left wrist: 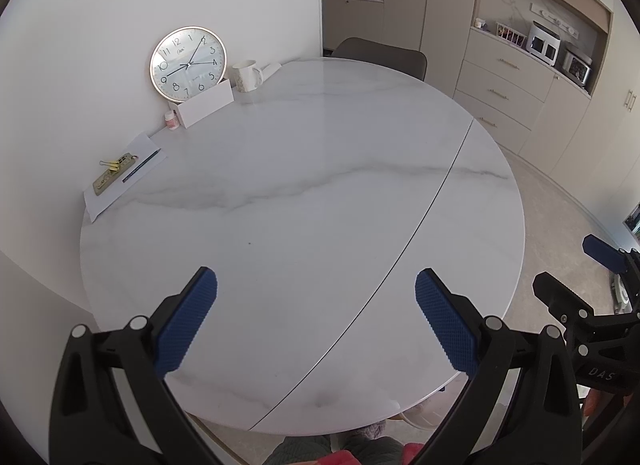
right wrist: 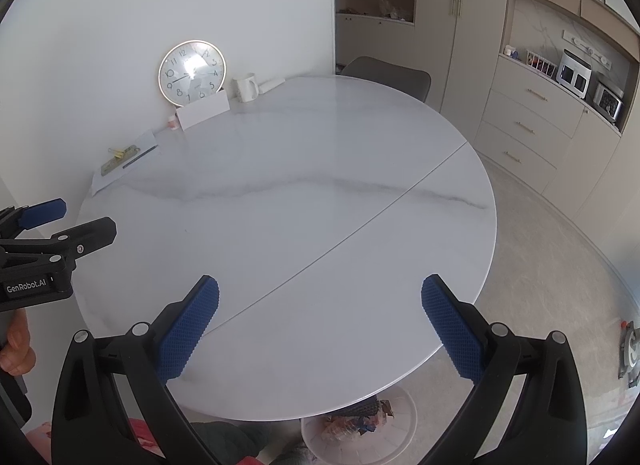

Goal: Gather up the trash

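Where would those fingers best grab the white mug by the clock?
Probably the mug by its rim and wall, from above: it stands upright with the mouth open. Its handle points right, away from the clock, and looks too thin to pinch.

**Marble sheen, matt black plastic**

The table (left wrist: 304,185) is showing a smooth, glossy grey-veined marble look. Both grippers' frames are looking like matt black plastic, their blue pads (right wrist: 188,329) rough and knobbly. The clock (left wrist: 188,63) is gleaming behind glass, its rim metallic. The mug (left wrist: 246,76) is looking glazed.
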The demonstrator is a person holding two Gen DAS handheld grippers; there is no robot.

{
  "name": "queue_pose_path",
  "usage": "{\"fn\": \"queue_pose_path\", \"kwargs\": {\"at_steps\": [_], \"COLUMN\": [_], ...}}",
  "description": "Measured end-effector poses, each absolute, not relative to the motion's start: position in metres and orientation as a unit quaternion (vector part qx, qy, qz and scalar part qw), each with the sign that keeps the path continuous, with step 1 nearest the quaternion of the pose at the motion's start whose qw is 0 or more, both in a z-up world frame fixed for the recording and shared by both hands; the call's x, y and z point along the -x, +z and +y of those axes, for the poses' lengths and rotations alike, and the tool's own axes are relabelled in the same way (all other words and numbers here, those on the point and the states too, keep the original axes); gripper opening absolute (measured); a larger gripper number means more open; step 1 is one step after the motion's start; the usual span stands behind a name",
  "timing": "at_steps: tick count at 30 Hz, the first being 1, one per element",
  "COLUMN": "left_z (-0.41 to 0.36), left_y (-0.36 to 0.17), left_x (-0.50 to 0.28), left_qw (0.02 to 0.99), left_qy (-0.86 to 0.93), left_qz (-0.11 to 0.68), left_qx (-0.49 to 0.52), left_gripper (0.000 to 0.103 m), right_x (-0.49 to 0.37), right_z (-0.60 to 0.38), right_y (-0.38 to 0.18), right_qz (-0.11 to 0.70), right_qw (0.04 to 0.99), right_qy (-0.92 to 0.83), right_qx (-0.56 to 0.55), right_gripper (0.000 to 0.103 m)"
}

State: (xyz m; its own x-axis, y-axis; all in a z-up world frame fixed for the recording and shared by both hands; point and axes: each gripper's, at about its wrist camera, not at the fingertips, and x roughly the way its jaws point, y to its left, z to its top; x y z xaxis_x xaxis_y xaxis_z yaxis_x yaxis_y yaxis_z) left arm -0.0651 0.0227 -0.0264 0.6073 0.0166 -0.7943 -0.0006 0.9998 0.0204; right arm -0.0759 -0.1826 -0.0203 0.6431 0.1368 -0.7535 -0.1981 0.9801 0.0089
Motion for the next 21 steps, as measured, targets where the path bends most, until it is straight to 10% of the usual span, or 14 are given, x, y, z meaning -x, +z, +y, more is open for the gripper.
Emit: {"fn": "queue_pose_path", "kwargs": {"at_steps": [21], "left_z": [0.0247], "left_y": [-0.0291], "left_x": [0.0598], "left_qw": [0.895], "left_qy": [0.006], "left_qz": [0.445], "left_qx": [-0.011], "left_gripper": [0.095], "right_x": [0.0709], "right_z": [-0.1811], "right_y": [-0.026], "right_qz": [0.417], "right_qw": [0.903], "right_qy": [0.092], "right_qx": [0.035], "right_gripper": [0.101]}}
